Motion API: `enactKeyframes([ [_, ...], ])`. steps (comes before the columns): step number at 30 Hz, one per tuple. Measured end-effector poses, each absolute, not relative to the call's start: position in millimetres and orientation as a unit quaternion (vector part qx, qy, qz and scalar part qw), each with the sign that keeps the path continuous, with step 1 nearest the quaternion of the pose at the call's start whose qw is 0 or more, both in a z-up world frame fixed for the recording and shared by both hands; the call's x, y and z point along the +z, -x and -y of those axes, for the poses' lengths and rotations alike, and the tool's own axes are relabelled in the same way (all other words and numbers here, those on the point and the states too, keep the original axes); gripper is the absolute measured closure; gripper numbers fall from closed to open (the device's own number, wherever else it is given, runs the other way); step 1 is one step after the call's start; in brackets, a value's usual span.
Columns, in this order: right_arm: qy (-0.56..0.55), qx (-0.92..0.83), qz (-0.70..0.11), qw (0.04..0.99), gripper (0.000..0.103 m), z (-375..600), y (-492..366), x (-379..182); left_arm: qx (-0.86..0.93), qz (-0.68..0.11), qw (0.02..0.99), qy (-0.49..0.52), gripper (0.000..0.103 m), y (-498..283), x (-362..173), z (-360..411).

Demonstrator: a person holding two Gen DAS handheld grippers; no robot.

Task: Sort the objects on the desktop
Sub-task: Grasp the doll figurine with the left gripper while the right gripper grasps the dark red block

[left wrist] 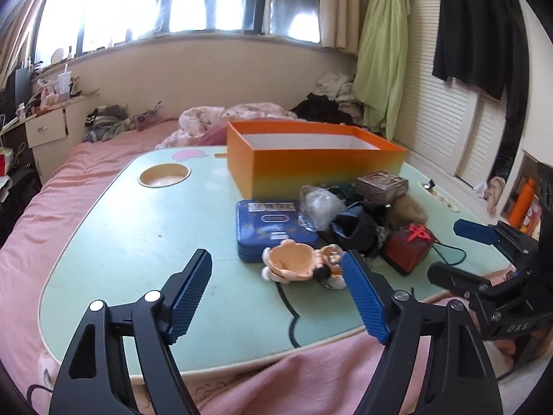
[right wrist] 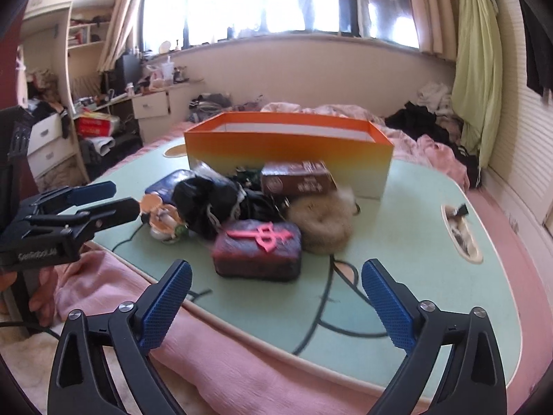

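A heap of small things lies on the mint-green lap table (left wrist: 138, 235) in front of an empty orange box (left wrist: 311, 166) (right wrist: 287, 152). Nearest my left gripper (left wrist: 276, 259) is an orange figurine cup (left wrist: 293, 263); it lies just ahead of the open jaws, with no pad pressing on it. Behind the cup sits a blue tin (left wrist: 269, 228). My right gripper (right wrist: 276, 266) stands open and empty, a little short of a dark red box with a pink emblem (right wrist: 255, 245). Behind that are a beige furry item (right wrist: 321, 224), a brown box (right wrist: 297, 178) and a black pouch (right wrist: 204, 197).
The table rests on a pink bed. A round cup hole (left wrist: 164, 174) is at its far left and a slot (right wrist: 461, 231) at its right edge. Crumpled clear plastic (left wrist: 319, 204) lies in the heap. A dark cord (left wrist: 449, 252) trails off the table's near right edge.
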State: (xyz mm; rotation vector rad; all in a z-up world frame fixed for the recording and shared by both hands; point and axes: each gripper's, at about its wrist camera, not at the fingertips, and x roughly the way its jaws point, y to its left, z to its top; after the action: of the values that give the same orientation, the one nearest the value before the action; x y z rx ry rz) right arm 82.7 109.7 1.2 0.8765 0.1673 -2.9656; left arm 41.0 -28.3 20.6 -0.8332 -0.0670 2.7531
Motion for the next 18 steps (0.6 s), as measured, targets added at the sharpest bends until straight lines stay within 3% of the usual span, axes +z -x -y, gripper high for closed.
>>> enactKeyframes([
  [2,-0.296,-0.954,-0.032,0.028,0.016,-113,-72,2,0.944,0.027,0.136,0.298,0.031,-34,17,29],
  [9,-0.331,-0.942,-0.025,0.048,0.022,-107,-51,-4,0.925,0.020,0.182,0.334,0.031,-21,8,11],
  [11,-0.331,-0.942,-0.038,0.040,0.040,-104,-48,-5,0.920,0.018,0.188,0.343,0.031,-14,6,7],
  [13,-0.334,-0.941,-0.043,0.037,0.042,-101,-47,-7,0.919,0.014,0.187,0.346,0.031,-12,6,3],
  [16,-0.319,-0.946,-0.034,0.040,0.042,-105,-56,-7,0.919,0.012,0.199,0.341,0.050,-20,6,2],
  [18,-0.306,-0.951,-0.025,0.042,0.042,-109,-62,-4,0.918,0.012,0.207,0.338,0.052,-28,6,3],
])
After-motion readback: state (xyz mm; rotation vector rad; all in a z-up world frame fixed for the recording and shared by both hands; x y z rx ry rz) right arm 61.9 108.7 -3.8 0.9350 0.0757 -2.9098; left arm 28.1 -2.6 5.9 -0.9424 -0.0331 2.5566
